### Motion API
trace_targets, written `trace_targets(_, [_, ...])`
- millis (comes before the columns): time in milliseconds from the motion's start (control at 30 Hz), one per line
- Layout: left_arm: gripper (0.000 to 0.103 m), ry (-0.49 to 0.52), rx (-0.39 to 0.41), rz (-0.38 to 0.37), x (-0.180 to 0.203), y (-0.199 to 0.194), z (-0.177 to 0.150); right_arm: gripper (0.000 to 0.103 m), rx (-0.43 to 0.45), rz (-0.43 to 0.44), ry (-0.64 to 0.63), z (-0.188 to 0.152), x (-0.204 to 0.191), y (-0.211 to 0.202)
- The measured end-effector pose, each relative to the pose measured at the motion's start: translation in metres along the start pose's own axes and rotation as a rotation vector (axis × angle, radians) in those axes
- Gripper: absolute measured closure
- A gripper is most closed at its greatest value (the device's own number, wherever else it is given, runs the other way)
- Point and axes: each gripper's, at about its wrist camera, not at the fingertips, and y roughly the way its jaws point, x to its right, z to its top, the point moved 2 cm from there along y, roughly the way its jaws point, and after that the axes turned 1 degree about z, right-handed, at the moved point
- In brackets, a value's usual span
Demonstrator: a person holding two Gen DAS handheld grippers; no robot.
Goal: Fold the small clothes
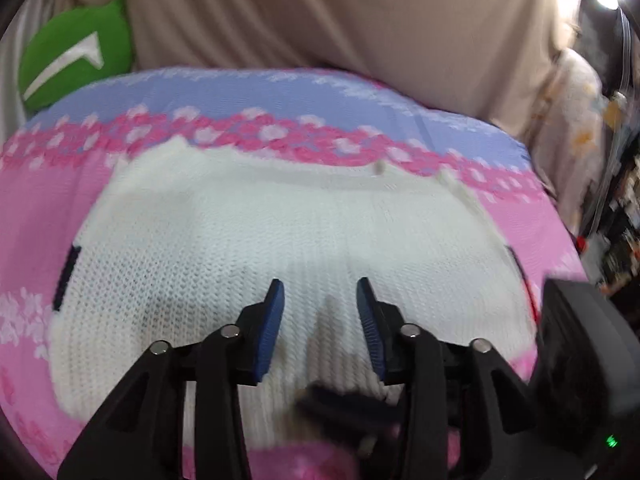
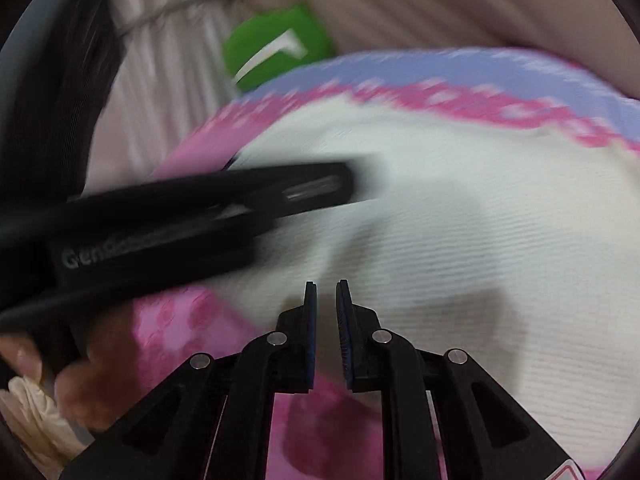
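Note:
A white knitted garment point(image 1: 280, 232) lies spread flat on a pink and lilac patterned cloth point(image 1: 280, 92). It has dark trim at its left edge point(image 1: 66, 272) and near edge. My left gripper point(image 1: 320, 292) is open and empty, just above the garment's near part. In the right wrist view the same garment point(image 2: 480, 220) fills the middle. My right gripper point(image 2: 326, 286) hovers over its near edge with its jaws a narrow gap apart, nothing between them. The left gripper's black body point(image 2: 200, 208) reaches in from the left, blurred.
A green cushion with a white mark point(image 1: 76, 56) sits at the far left beyond the cloth. A beige curtain point(image 1: 340, 12) hangs behind. The right gripper's black body point(image 1: 580, 352) shows at the lower right. A hand point(image 2: 92, 368) shows at lower left.

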Motion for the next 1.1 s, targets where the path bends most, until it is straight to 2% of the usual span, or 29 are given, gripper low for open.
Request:
trace_targets(33, [0.067,-0.010,-0.020,0.002,-0.005,0.011,0.002,0.097,-0.014,-0.031,0.000,0.001,0.003,0.006])
trace_targets(100, [0.069,-0.041,-0.045,0.032,-0.025,0.026,0.004,0.102,0.024,-0.095,0.011,0.005,0.017,0.001])
trace_targets(167, [0.078,-0.065,-0.041,-0.014,-0.046,0.023,0.002,0.103,0.060,-0.127,0.071,0.004,0.045,-0.020])
trace_targets(200, [0.080,-0.077,-0.039,-0.014,-0.056,0.018,0.000,0.103,0.096,-0.166,0.112,0.000,0.065,-0.039])
trace_targets(233, [0.080,-0.086,-0.026,0.016,-0.070,0.010,-0.003,0.103,0.130,-0.190,0.156,-0.004,0.084,-0.059])
trace_targets(300, [0.080,-0.097,-0.004,0.099,-0.099,-0.004,-0.012,0.103,0.206,-0.304,0.273,-0.019,0.126,-0.106])
trace_targets(333, [0.081,-0.113,-0.008,0.115,-0.115,-0.010,-0.018,0.103,0.237,-0.360,0.324,-0.029,0.144,-0.126])
trace_targets(400, [0.096,-0.173,-0.011,0.044,-0.139,-0.016,-0.029,0.103,0.275,-0.436,0.415,-0.043,0.167,-0.155])
trace_targets(433, [0.098,-0.207,-0.014,0.022,-0.145,-0.019,-0.031,0.103,0.280,-0.471,0.446,-0.044,0.172,-0.162])
trace_targets(467, [0.098,-0.223,-0.017,0.017,-0.146,-0.021,-0.028,0.090,0.279,-0.526,0.451,-0.040,0.169,-0.165])
trace_targets(500, [0.098,-0.230,-0.010,0.029,-0.141,-0.024,-0.021,0.090,0.288,-0.540,0.420,-0.030,0.160,-0.165])
trace_targets(533, [0.096,-0.216,0.013,0.038,-0.132,-0.027,-0.012,0.090,0.301,-0.481,0.383,-0.013,0.151,-0.161])
trace_targets(600, [0.082,-0.156,0.066,0.029,-0.108,-0.030,0.011,0.090,0.312,-0.336,0.327,0.023,0.133,-0.141])
trace_targets(667, [0.075,-0.106,0.087,0.030,-0.084,-0.019,0.034,0.090,0.293,-0.289,0.241,0.052,0.113,-0.117])
trace_targets(700, [0.075,-0.088,0.078,0.032,-0.076,-0.010,0.043,0.090,0.270,-0.277,0.204,0.069,0.106,-0.099])
trace_targets(800, [0.074,-0.046,0.015,0.044,-0.058,0.028,0.057,0.090,0.165,-0.168,0.179,0.094,0.103,-0.048])
trace_targets(833, [0.074,-0.035,-0.013,0.082,-0.057,0.042,0.059,0.090,0.119,-0.165,0.172,0.098,0.108,-0.031])
trace_targets(867, [0.074,-0.035,-0.028,0.111,-0.061,0.050,0.059,0.090,0.093,-0.207,0.169,0.097,0.116,-0.022])
trace_targets(900, [0.074,-0.044,-0.031,0.112,-0.069,0.055,0.058,0.091,0.082,-0.249,0.173,0.094,0.128,-0.019])
trace_targets(933, [0.074,-0.065,-0.021,0.096,-0.081,0.053,0.057,0.098,0.081,-0.279,0.199,0.088,0.147,-0.023])
trace_targets(967, [0.076,-0.082,-0.014,0.095,-0.093,0.049,0.056,0.103,0.093,-0.266,0.249,0.083,0.166,-0.033])
trace_targets(1033, [0.081,-0.114,0.007,0.132,-0.123,0.035,0.051,0.103,0.152,-0.231,0.400,0.064,0.212,-0.070])
trace_targets(1100, [0.092,-0.141,0.013,0.128,-0.145,0.025,0.047,0.103,0.193,-0.322,0.427,0.054,0.233,-0.097])
